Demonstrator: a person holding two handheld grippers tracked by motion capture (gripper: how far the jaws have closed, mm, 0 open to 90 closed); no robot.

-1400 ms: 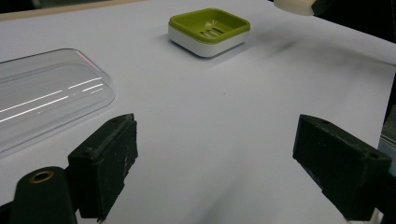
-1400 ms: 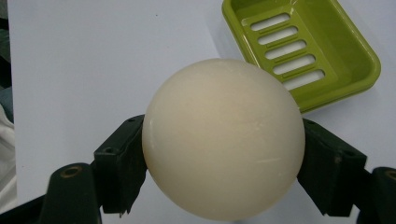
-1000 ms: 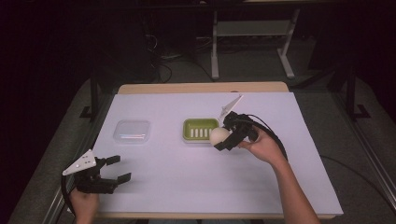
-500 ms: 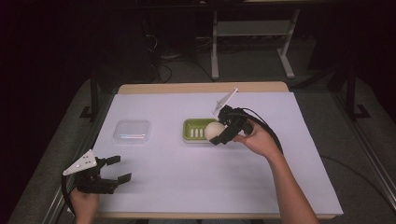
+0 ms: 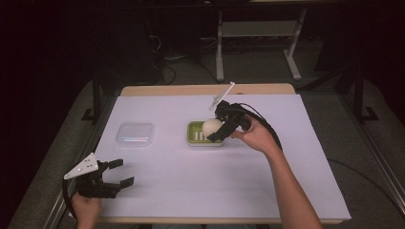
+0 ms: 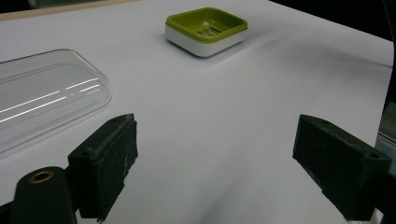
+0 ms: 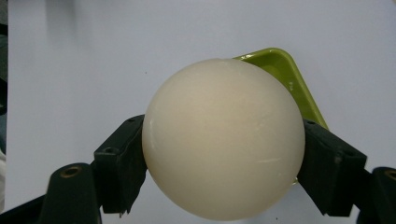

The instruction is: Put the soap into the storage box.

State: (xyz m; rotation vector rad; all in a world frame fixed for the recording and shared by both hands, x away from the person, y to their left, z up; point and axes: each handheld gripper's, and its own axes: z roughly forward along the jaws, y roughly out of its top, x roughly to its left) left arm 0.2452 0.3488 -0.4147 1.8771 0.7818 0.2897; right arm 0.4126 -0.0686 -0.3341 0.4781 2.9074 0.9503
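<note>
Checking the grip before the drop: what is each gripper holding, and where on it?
The right gripper clamps the cream ball across its widest part, one pad on each side. The left gripper is open and holds nothing.

one fixed overhead camera and two riding close on the hand-held grippers

the high view looks forward and down from the person's side, far enough to take in the whole white-covered table (image 5: 200,191). the left gripper view sits low near the table's surface, looking across it past the clear plastic lid (image 6: 42,100) toward the green square soap dish with white base (image 6: 206,30). the right gripper view looks steeply down, very near the round cream-coloured ball (image 7: 223,137). all three share that dish (image 5: 197,133) (image 7: 280,74).
</note>
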